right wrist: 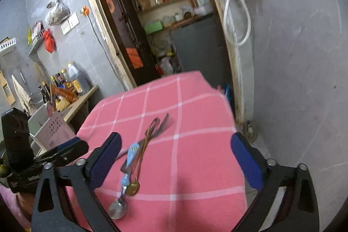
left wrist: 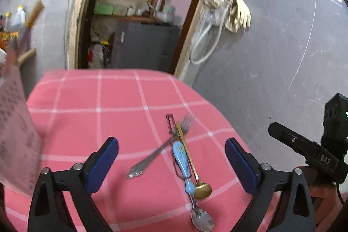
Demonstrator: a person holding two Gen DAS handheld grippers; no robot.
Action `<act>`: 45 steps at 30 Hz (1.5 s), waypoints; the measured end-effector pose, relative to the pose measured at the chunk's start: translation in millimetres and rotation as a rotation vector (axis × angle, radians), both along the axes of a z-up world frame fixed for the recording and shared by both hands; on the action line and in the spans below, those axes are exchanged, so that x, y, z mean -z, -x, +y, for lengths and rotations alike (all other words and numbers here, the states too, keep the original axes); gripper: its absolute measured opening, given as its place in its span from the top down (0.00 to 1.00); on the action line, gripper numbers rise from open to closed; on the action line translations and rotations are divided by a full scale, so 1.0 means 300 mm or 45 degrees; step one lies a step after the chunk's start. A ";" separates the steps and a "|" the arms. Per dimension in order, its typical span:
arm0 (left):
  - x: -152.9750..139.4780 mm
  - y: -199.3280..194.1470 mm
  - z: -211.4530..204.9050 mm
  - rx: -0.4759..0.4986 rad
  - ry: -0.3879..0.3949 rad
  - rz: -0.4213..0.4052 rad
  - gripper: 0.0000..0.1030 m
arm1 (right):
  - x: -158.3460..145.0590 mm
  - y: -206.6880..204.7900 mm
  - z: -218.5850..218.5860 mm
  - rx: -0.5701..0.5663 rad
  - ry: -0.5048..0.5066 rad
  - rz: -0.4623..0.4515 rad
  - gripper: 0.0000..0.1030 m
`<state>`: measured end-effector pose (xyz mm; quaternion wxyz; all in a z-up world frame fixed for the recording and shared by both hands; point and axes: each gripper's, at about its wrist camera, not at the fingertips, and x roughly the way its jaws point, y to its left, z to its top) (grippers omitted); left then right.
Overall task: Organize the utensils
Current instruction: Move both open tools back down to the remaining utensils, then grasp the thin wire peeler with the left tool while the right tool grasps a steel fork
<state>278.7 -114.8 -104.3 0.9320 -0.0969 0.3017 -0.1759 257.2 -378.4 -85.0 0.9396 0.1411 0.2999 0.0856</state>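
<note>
Where utensils overlap lie two spoons (left wrist: 201, 217), one fork (left wrist: 161, 149), one peeler (left wrist: 171, 123).

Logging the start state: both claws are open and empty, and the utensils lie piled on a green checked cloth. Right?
Not quite. The cloth is pink with white checks, not green, as the left wrist view shows. The rest holds: left claw and right claw are open and empty, and the utensils lie piled on the cloth.

Right gripper (right wrist: 176, 161) wide open above pink checked tablecloth (right wrist: 195, 145) | utensils (right wrist: 132, 164) piled near left finger | pink perforated basket (right wrist: 54, 129) far left
</note>
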 end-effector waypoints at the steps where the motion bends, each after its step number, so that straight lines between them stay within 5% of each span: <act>1: 0.019 -0.009 -0.008 0.017 0.002 0.019 0.12 | 0.026 -0.016 0.000 -0.020 -0.010 0.023 0.15; 16: 0.156 -0.231 -0.029 0.022 0.153 0.290 0.36 | 0.194 -0.233 0.077 -0.208 -0.080 0.189 0.64; 24: 0.204 -0.376 -0.047 0.033 0.191 0.405 0.51 | 0.252 -0.375 0.116 -0.259 -0.175 0.271 0.76; 36: 0.220 -0.486 -0.080 0.084 0.231 0.475 0.61 | 0.312 -0.450 0.157 -0.272 -0.244 0.313 0.94; 45: 0.191 -0.541 -0.136 0.095 0.086 0.565 0.68 | 0.296 -0.410 0.119 -0.256 -0.238 0.312 0.94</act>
